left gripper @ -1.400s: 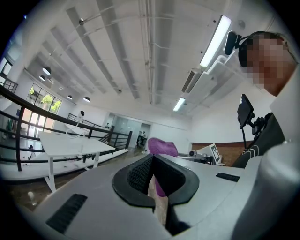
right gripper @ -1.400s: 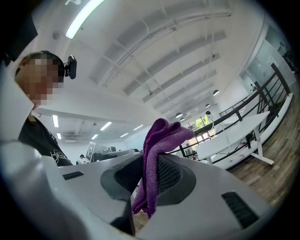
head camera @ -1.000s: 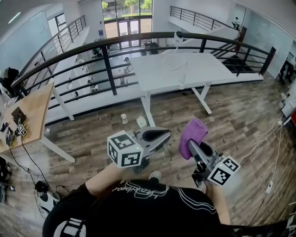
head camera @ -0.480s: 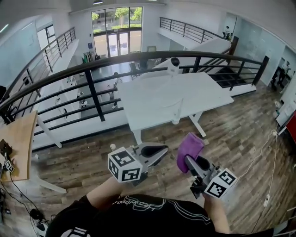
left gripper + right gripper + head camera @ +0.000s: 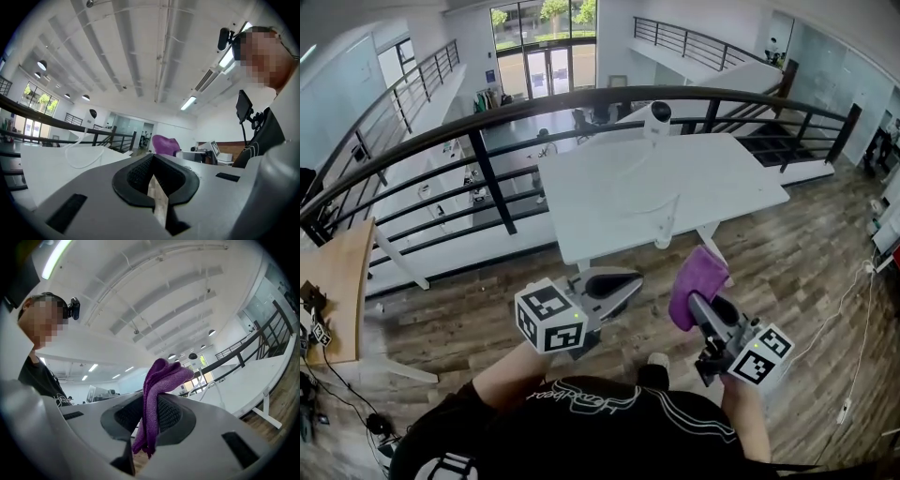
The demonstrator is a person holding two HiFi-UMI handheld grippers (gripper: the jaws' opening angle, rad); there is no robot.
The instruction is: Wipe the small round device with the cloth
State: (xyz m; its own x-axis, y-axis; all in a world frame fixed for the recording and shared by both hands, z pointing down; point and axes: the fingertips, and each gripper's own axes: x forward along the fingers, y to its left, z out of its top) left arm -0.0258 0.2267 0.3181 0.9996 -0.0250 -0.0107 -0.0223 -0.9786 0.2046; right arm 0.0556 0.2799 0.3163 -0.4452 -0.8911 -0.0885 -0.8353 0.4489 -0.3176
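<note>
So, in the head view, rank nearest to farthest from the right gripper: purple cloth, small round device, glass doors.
1. purple cloth, held in the right gripper
2. small round device, far edge of the table
3. glass doors, far back

Black short-sleeve T-shirt (image 5: 609, 427), thin white line print plus white lettering on the front. Small black camera (image 5: 73, 308) strapped on the head. Light-coloured shoe (image 5: 657, 359) tip shows below the shirt hem. Grey plastic shell on the left hand-held gripper (image 5: 617, 281), with a rounded black rim around ribbed black pads and dark rectangular slots in the shell. The right hand-held gripper (image 5: 701, 302) has the same grey shell and black ribbed pads. White left cube (image 5: 549, 317) and right cube (image 5: 761, 354) carry black square markers, with a small green light on each.
</note>
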